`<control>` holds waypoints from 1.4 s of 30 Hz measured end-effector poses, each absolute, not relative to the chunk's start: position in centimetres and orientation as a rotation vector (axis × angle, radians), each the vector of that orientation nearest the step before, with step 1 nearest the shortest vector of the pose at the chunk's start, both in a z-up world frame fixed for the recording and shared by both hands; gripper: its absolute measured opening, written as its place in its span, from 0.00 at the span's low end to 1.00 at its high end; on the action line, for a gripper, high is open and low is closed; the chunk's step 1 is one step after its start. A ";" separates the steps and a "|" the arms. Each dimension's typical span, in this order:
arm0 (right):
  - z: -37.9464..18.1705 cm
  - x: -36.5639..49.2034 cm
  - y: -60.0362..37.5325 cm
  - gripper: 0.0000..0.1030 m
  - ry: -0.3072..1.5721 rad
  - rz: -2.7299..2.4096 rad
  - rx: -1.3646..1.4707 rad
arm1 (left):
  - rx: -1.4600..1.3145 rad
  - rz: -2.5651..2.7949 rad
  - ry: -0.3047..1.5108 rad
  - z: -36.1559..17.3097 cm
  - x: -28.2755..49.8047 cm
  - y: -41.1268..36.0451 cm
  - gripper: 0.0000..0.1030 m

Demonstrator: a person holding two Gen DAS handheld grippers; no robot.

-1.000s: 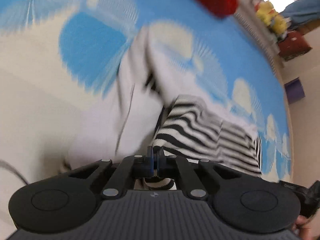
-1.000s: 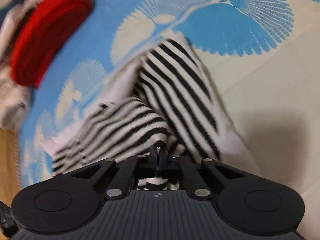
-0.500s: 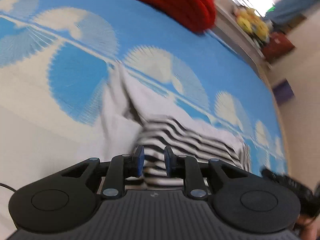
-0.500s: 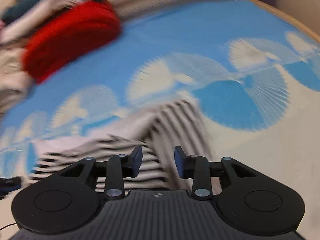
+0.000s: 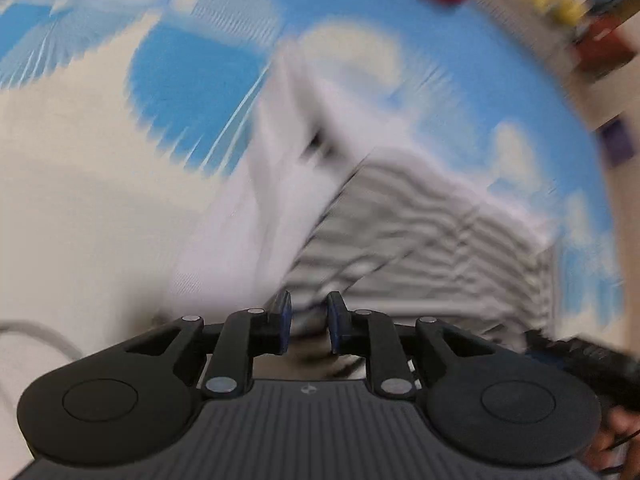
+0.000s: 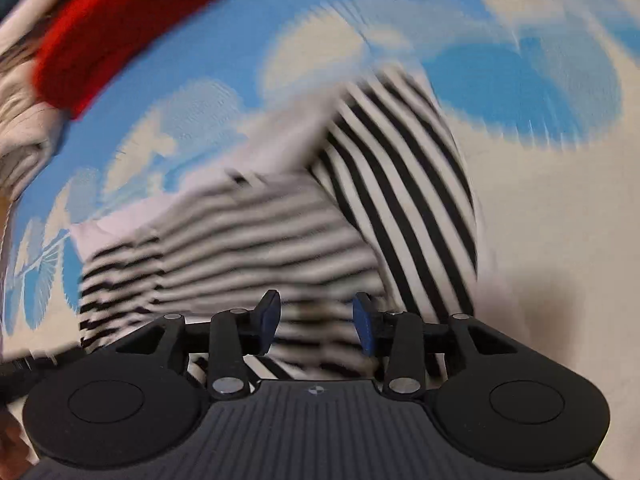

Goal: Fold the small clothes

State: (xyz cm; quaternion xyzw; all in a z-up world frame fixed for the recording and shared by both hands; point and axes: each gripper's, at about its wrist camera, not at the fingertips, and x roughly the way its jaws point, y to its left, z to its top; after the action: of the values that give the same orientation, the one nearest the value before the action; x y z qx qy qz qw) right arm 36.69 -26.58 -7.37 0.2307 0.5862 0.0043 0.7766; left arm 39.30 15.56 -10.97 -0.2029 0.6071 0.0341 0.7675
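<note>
Left wrist view showed the left claw (image 5: pixel 308 322) partly open and holding nothing, like the right claw (image 6: pixel 316 322), because both had just let the striped shirt (image 6: pixel 280 236) drop flat right below them, folded.

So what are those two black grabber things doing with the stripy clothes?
A person is folding a small black-and-white striped garment on a blue-and-cream patterned cloth, holding a grabber in each hand. The left gripper and right gripper both hover over the garment's near edge. Their jaws have just been opening and now stand apart, with nothing pinched, so the garment lies loose, partly folded. A red garment waits at the far side. The pictures are blurry.
</note>
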 end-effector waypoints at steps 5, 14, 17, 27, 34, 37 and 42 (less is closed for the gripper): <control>-0.8 35.2 -25.8 0.36 1.053 0.021 0.428 | -0.430 0.096 1.182 -5.8 36.2 16.2 0.27; 11.2 21.4 -30.2 0.46 0.719 0.131 0.432 | -0.260 -0.006 0.832 7.8 23.2 16.2 0.63; 11.3 15.6 -31.3 0.48 0.671 0.141 0.380 | -0.245 0.010 0.771 8.0 17.2 15.5 0.63; 6.6 2.2 -33.8 0.48 0.617 0.052 0.370 | -0.079 -0.010 0.737 3.0 7.0 9.7 0.55; 6.8 0.0 -34.2 0.48 0.600 0.053 0.252 | -0.190 0.018 0.762 2.8 5.7 11.4 0.55; 5.3 0.3 -34.9 0.48 0.625 0.045 0.282 | -0.179 0.035 0.782 2.6 5.5 11.4 0.55; 1.7 1.6 -35.9 0.48 0.693 0.014 0.368 | -0.145 0.050 0.791 2.4 5.8 11.4 0.55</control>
State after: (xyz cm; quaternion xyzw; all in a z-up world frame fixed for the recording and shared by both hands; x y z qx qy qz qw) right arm 1.60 -35.93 1.71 0.1795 0.3376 0.0067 0.9240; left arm 5.77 11.42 2.42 -0.0706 0.3848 0.0242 0.9200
